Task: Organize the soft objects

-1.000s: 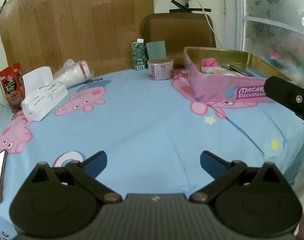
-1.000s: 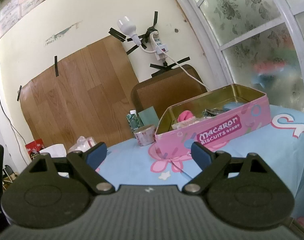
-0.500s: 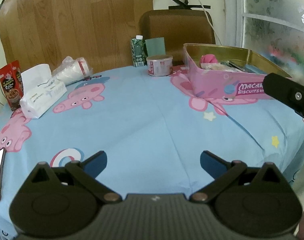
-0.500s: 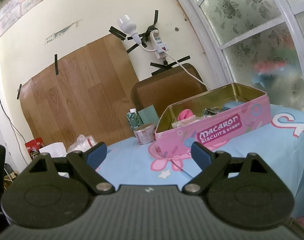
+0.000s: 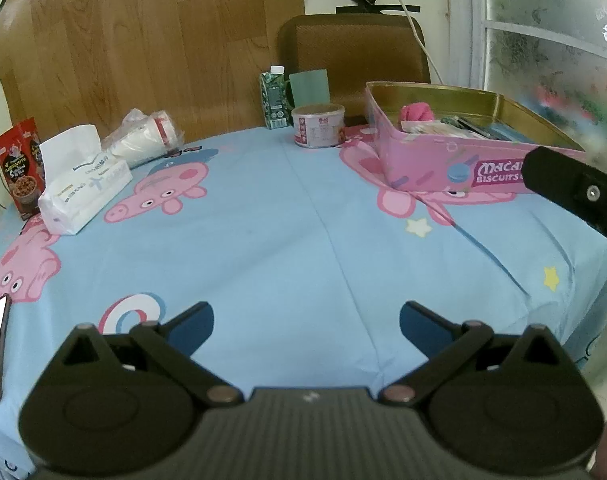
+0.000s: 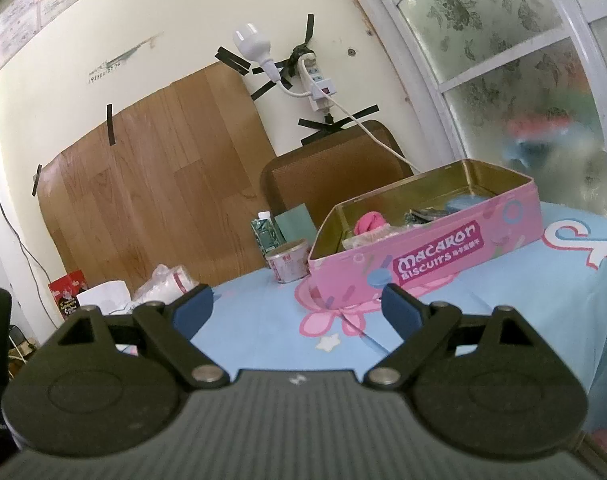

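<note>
Right wrist view: the pink tin (image 6: 435,256) sits ahead and slightly right of the right gripper (image 6: 297,308), jaws wide and empty, with a pink soft bundle (image 6: 369,222) inside at its left end. Left gripper (image 5: 306,322), equally wide, lies farther from the tin.

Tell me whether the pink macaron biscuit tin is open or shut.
Open. The pink tin has no lid on; its gold inside walls show, and a pink soft item and other contents lie inside.
</note>
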Available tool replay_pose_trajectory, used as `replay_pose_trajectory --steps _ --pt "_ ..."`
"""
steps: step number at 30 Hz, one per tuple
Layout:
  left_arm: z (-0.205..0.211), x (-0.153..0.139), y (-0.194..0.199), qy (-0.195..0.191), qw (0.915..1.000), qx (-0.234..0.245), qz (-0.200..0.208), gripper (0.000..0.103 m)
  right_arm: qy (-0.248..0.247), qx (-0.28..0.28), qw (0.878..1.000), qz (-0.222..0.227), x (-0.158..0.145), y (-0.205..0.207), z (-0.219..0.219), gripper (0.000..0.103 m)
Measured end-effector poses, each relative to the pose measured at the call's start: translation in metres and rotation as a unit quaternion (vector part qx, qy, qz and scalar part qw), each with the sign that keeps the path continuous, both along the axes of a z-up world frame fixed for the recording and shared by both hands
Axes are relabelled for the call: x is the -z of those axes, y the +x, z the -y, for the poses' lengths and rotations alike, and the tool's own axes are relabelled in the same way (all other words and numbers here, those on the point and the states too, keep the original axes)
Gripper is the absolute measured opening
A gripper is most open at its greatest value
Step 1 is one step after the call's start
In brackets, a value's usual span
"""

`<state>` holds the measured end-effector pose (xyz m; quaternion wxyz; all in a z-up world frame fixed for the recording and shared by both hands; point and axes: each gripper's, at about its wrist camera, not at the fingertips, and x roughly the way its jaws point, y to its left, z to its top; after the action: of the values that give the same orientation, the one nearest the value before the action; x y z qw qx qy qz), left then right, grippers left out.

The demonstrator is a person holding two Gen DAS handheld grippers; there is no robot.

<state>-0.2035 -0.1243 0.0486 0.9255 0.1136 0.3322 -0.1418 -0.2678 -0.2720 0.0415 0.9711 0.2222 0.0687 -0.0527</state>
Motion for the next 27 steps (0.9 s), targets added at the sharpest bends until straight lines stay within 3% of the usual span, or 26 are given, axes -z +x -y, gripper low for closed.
replay_pose_trajectory --steps 18,27 --pt "0.004 0.001 0.002 0.001 1.0000 0.005 -0.002 0.103 0.005 0.008 1.000 -0.004 0.002 -0.001 0.001 0.095" --pt "0.028 0.009 0.021 -0.006 0.9994 0.031 -0.016 0.103 0.003 0.039 0.999 -0.024 0.012 -0.006 0.022 0.095"
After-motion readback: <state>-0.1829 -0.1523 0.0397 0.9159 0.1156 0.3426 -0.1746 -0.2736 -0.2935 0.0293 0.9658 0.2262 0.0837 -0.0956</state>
